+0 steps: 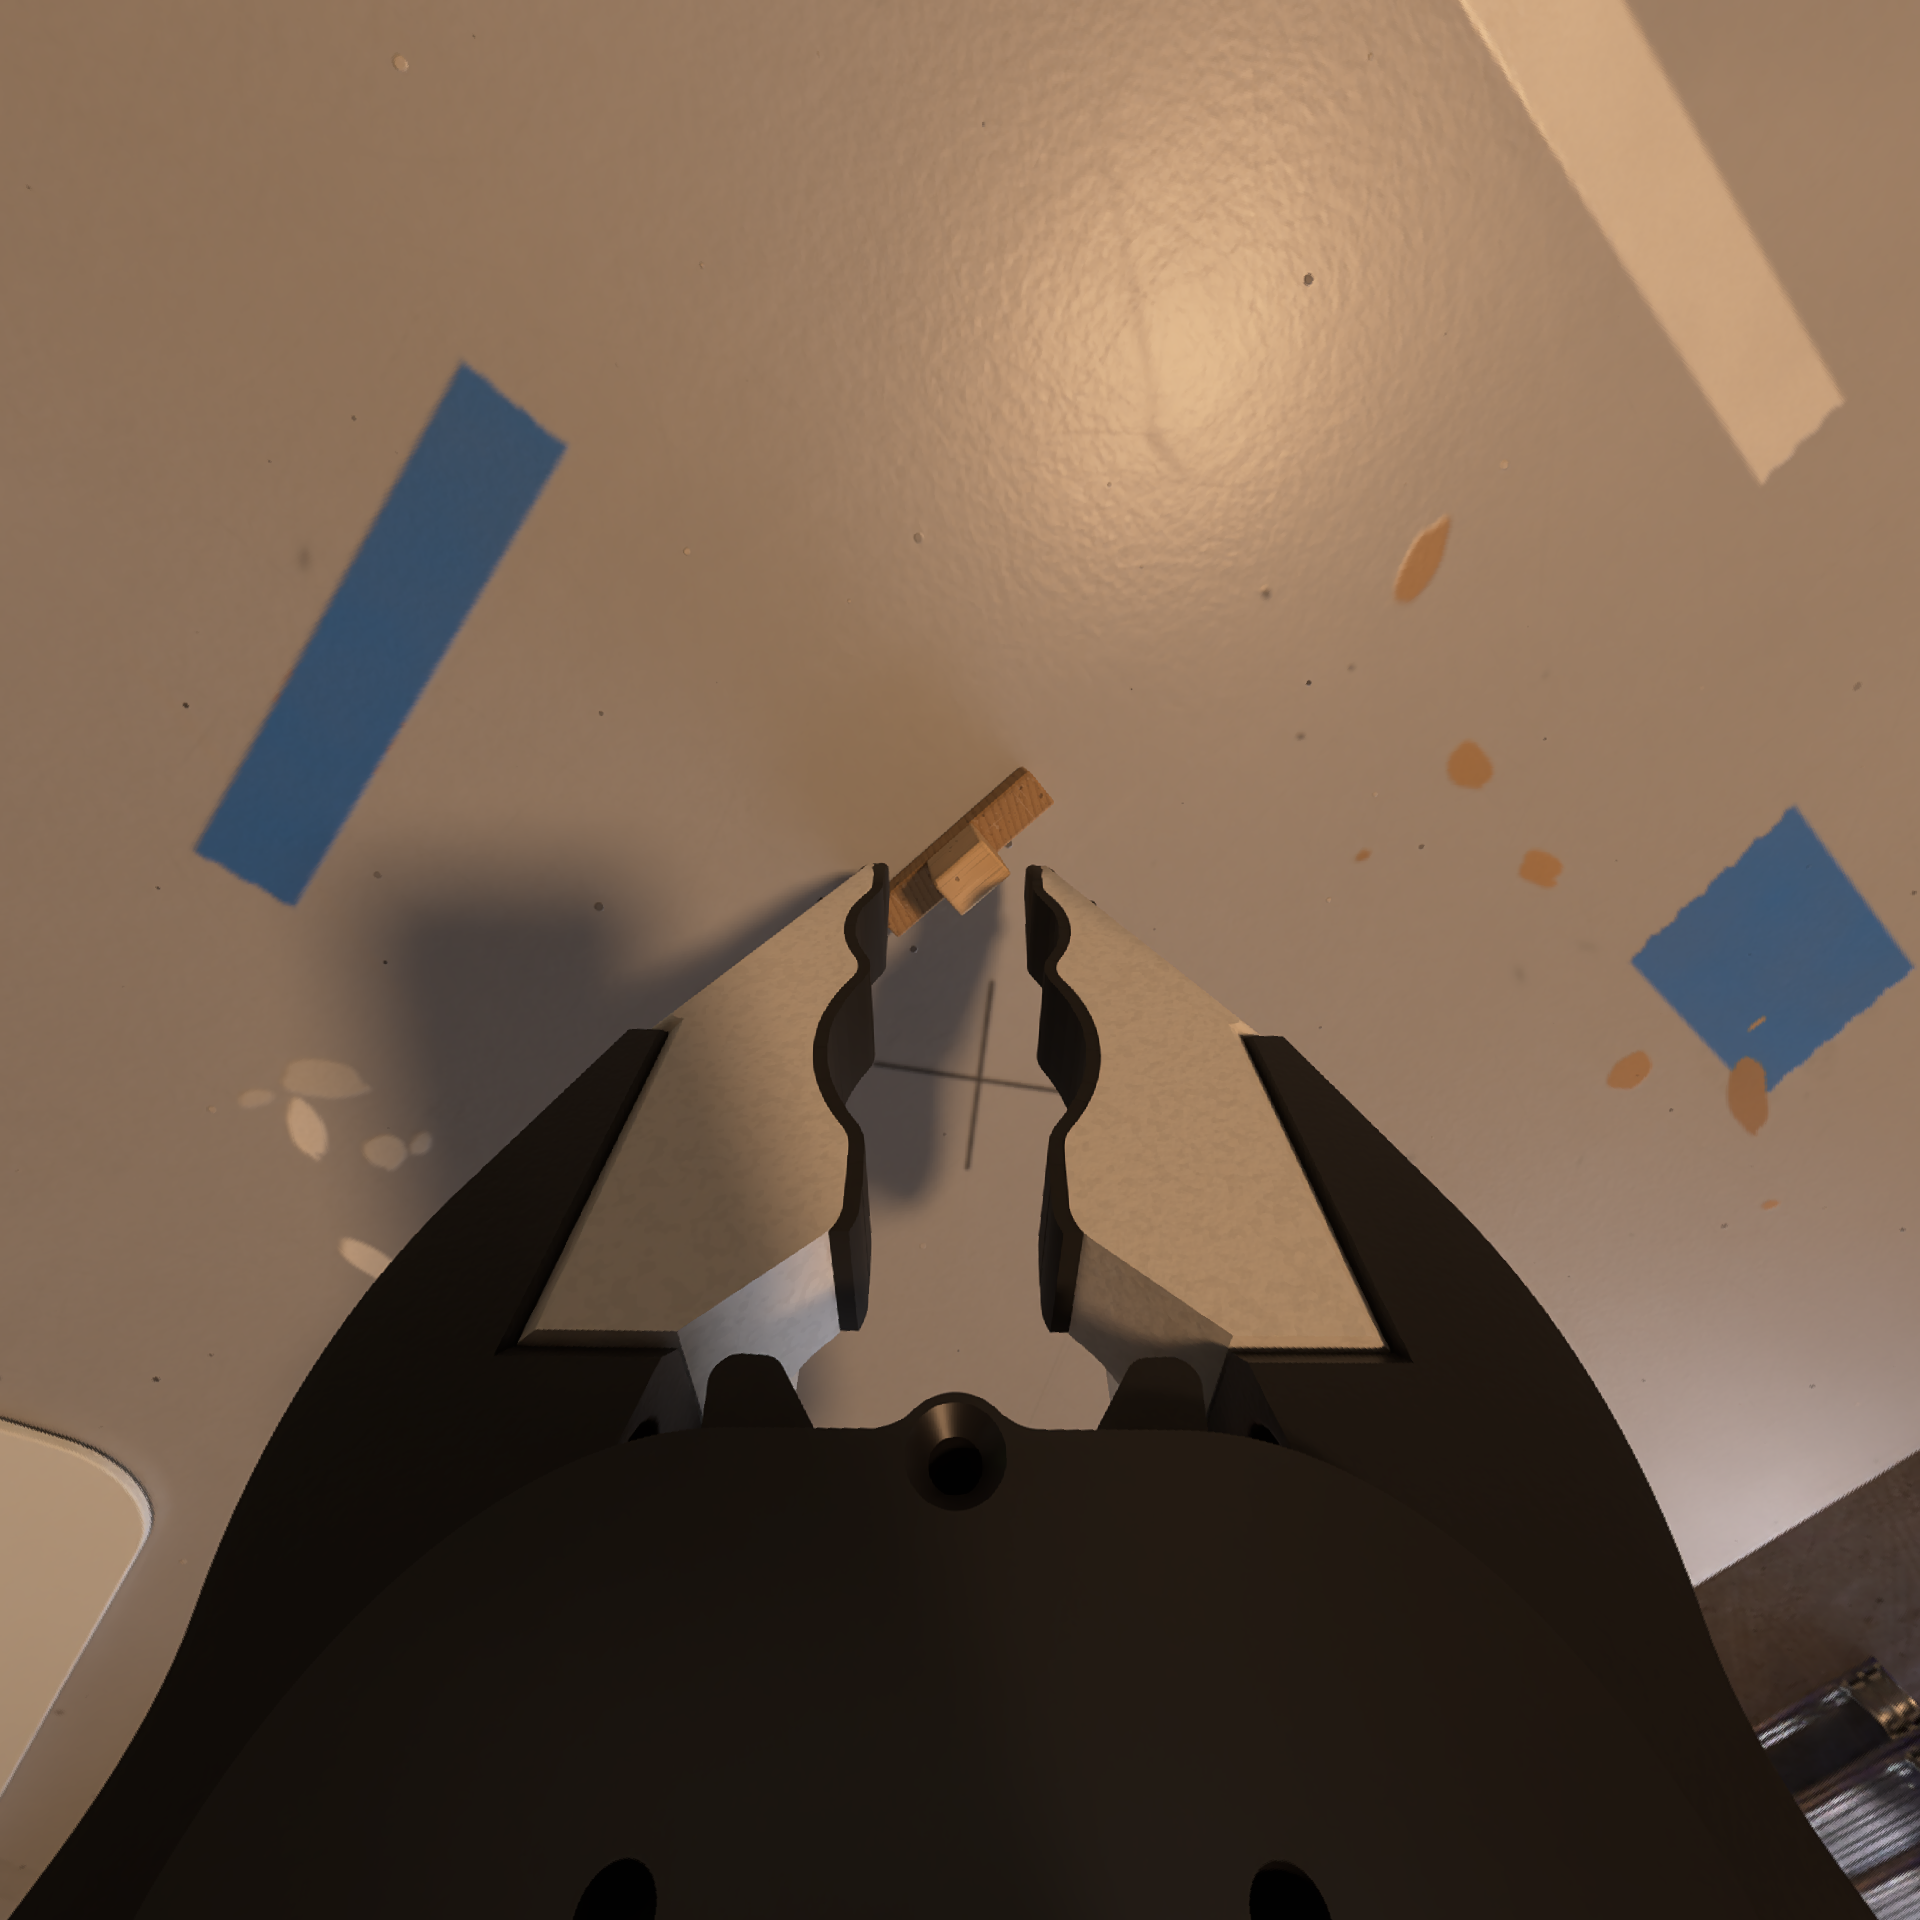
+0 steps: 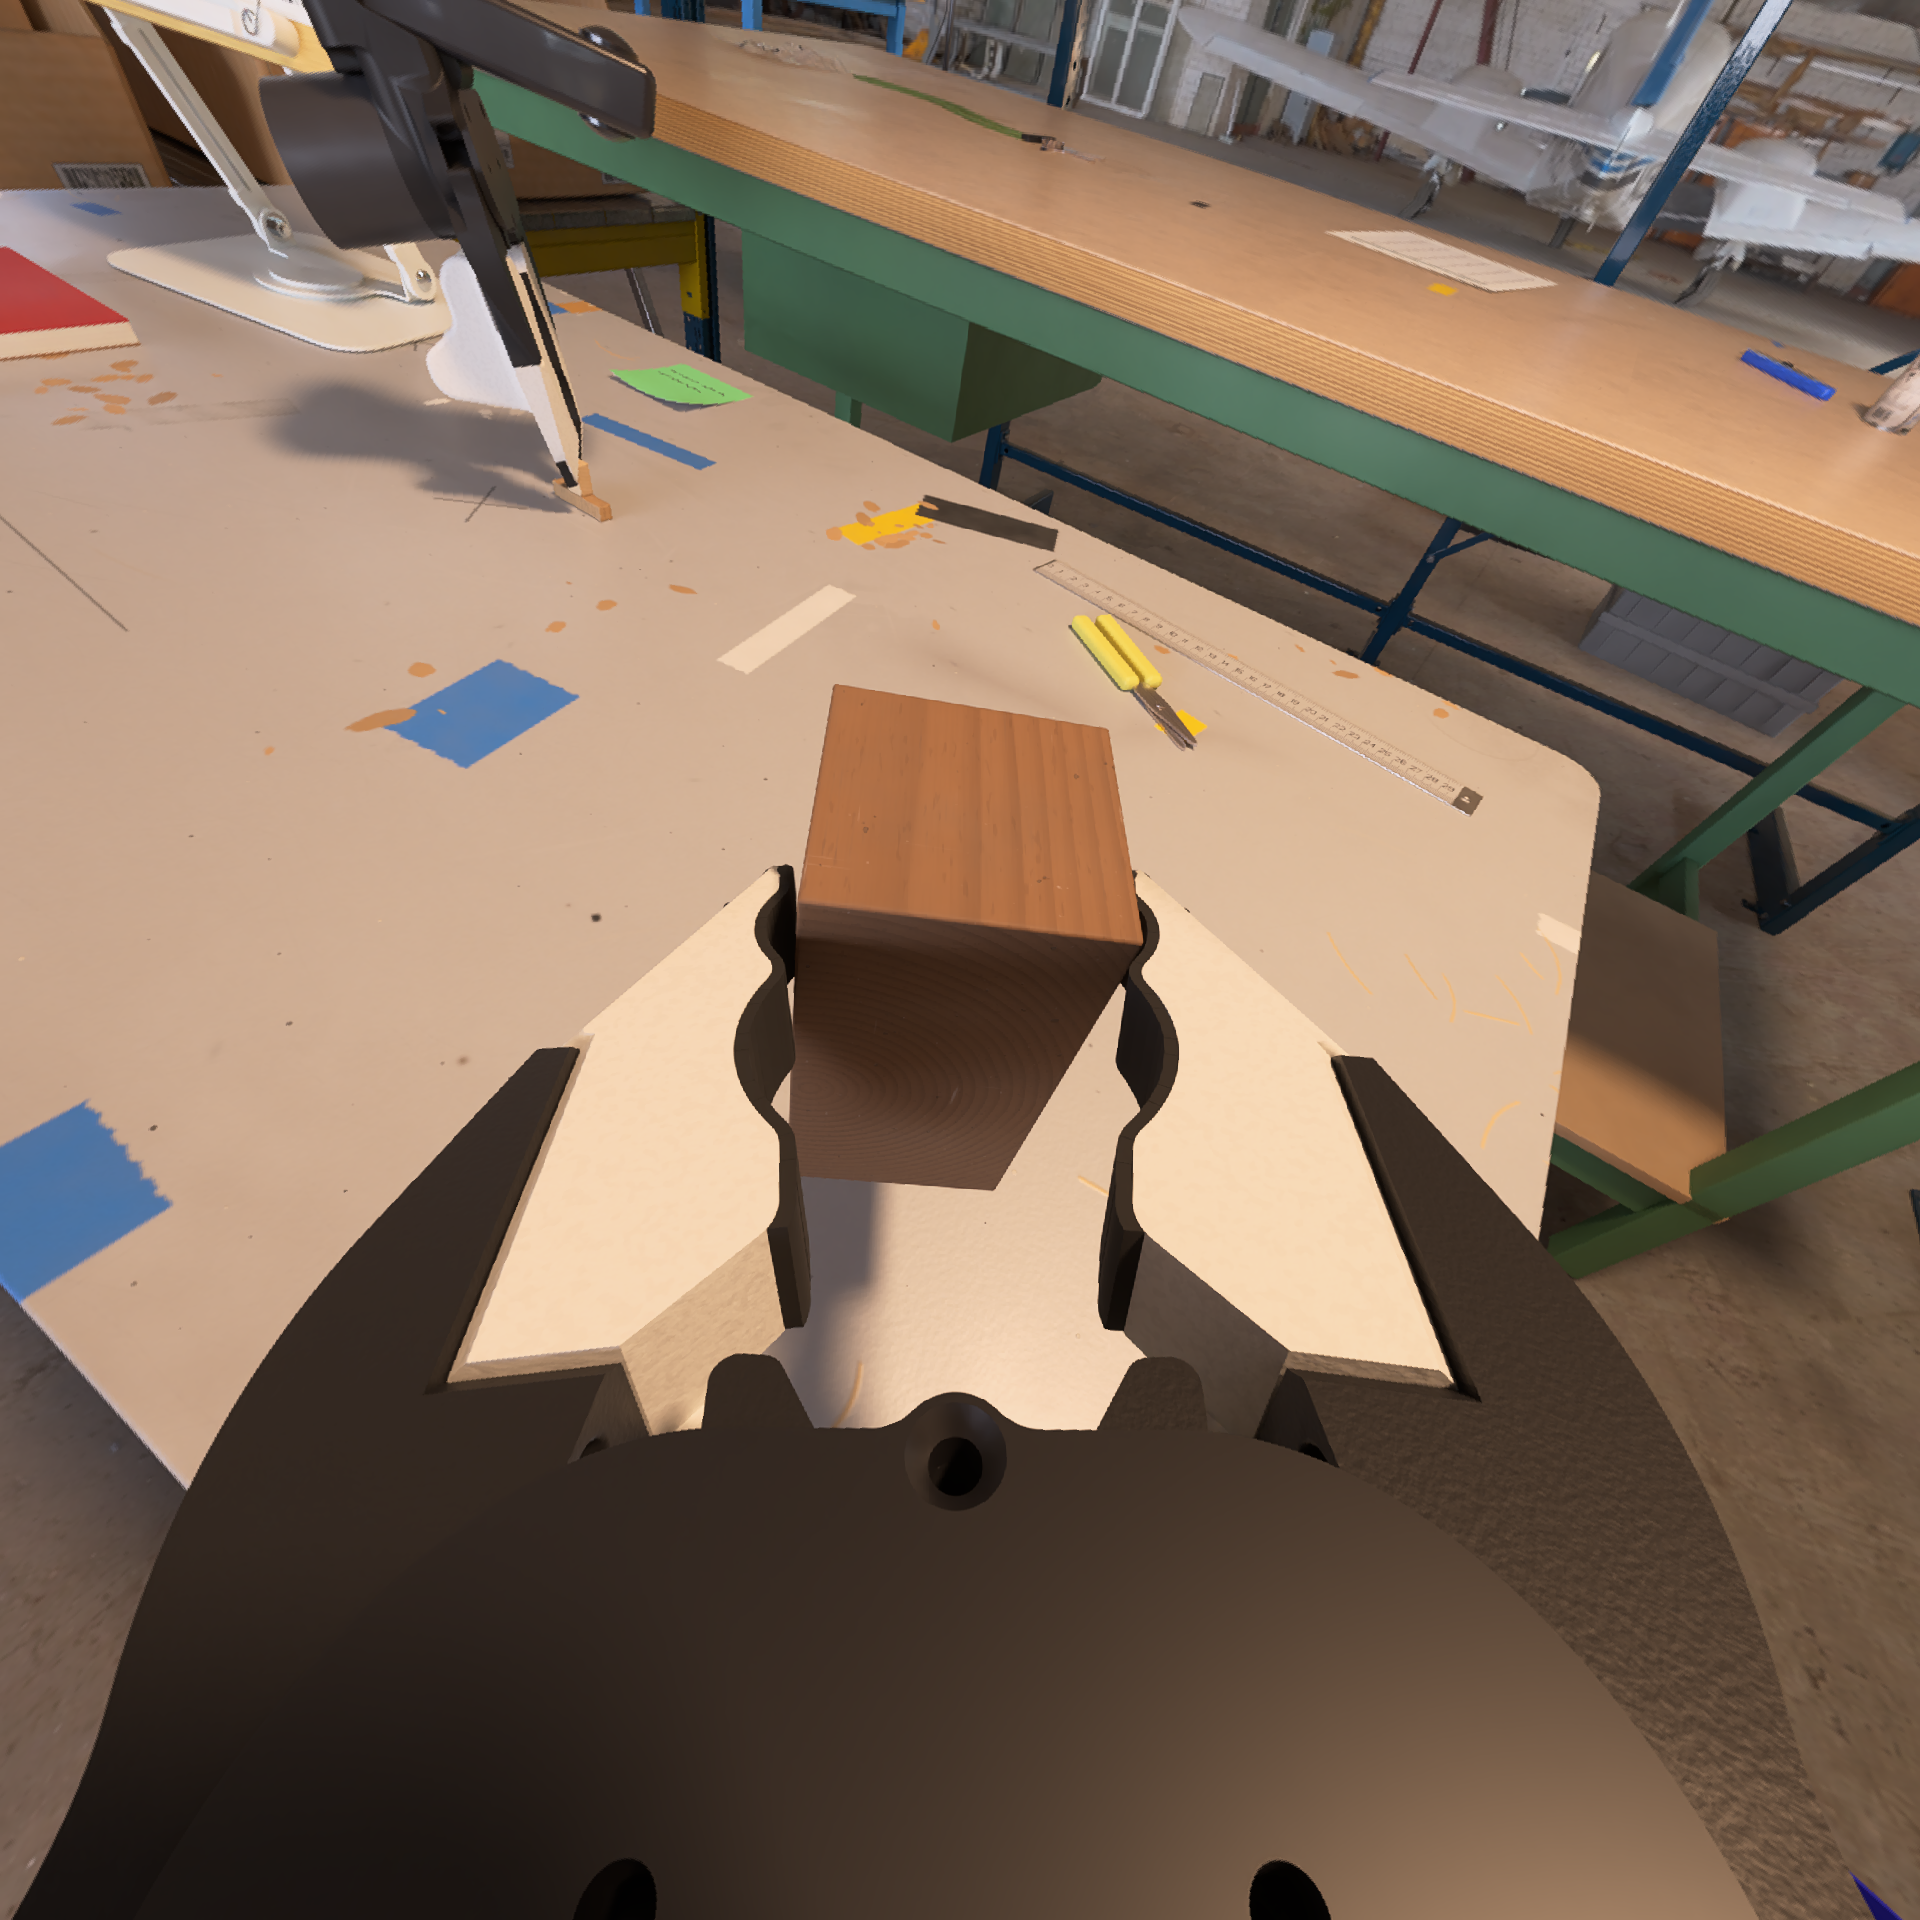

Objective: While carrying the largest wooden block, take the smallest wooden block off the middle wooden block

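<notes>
Resting on the middle wooden block [image 1: 987, 836], the smallest wooden block [image 1: 974, 876] has not yet been lifted off; both lie on the table [image 1: 1039, 416] just past the left gripper [image 1: 954, 883], whose fingers are spread and empty, with the small block showing in the gap beyond their tips. Well apart from that stack, the right gripper [image 2: 961, 914] is clamped on the largest wooden block [image 2: 966, 831], held above the table, so the carrying is done. Only the right wrist view shows the scissors [image 2: 1127, 670] and ruler [image 2: 1257, 681] beyond the carried block; only the left wrist view shows the stack clearly.
</notes>
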Controlling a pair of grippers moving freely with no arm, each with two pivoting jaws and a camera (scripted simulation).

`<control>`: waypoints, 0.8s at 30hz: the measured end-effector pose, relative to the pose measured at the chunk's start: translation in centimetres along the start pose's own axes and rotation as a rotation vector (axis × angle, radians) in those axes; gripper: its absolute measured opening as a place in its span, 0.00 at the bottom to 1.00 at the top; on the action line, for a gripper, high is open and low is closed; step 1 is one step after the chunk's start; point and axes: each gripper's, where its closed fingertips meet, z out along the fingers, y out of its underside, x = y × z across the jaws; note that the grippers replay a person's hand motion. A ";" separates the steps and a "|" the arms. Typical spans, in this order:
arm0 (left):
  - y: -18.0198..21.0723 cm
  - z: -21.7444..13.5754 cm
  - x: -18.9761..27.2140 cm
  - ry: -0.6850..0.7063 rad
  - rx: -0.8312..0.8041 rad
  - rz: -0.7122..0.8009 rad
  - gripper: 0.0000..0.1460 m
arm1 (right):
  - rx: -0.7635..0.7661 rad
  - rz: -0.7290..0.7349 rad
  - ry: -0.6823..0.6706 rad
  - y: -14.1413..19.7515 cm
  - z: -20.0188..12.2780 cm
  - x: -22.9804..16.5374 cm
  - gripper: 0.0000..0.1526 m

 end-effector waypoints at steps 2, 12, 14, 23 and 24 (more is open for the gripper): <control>0.0 -0.1 0.0 0.004 0.004 0.003 0.20 | -0.001 -0.001 0.001 -0.1 -0.1 0.0 0.40; -0.4 -0.5 0.6 0.028 0.018 0.011 0.28 | -0.006 -0.009 0.002 -0.2 0.0 -0.1 0.40; -0.2 -0.3 0.9 0.033 0.007 0.015 0.29 | -0.007 -0.011 0.002 -0.2 0.0 -0.1 0.40; 0.3 -0.1 1.1 0.016 -0.028 0.051 0.30 | -0.005 -0.008 0.004 -0.1 -0.3 -0.1 0.40; 0.4 -0.2 1.0 0.009 -0.036 0.077 0.31 | -0.007 -0.007 0.004 0.0 -0.3 -0.1 0.40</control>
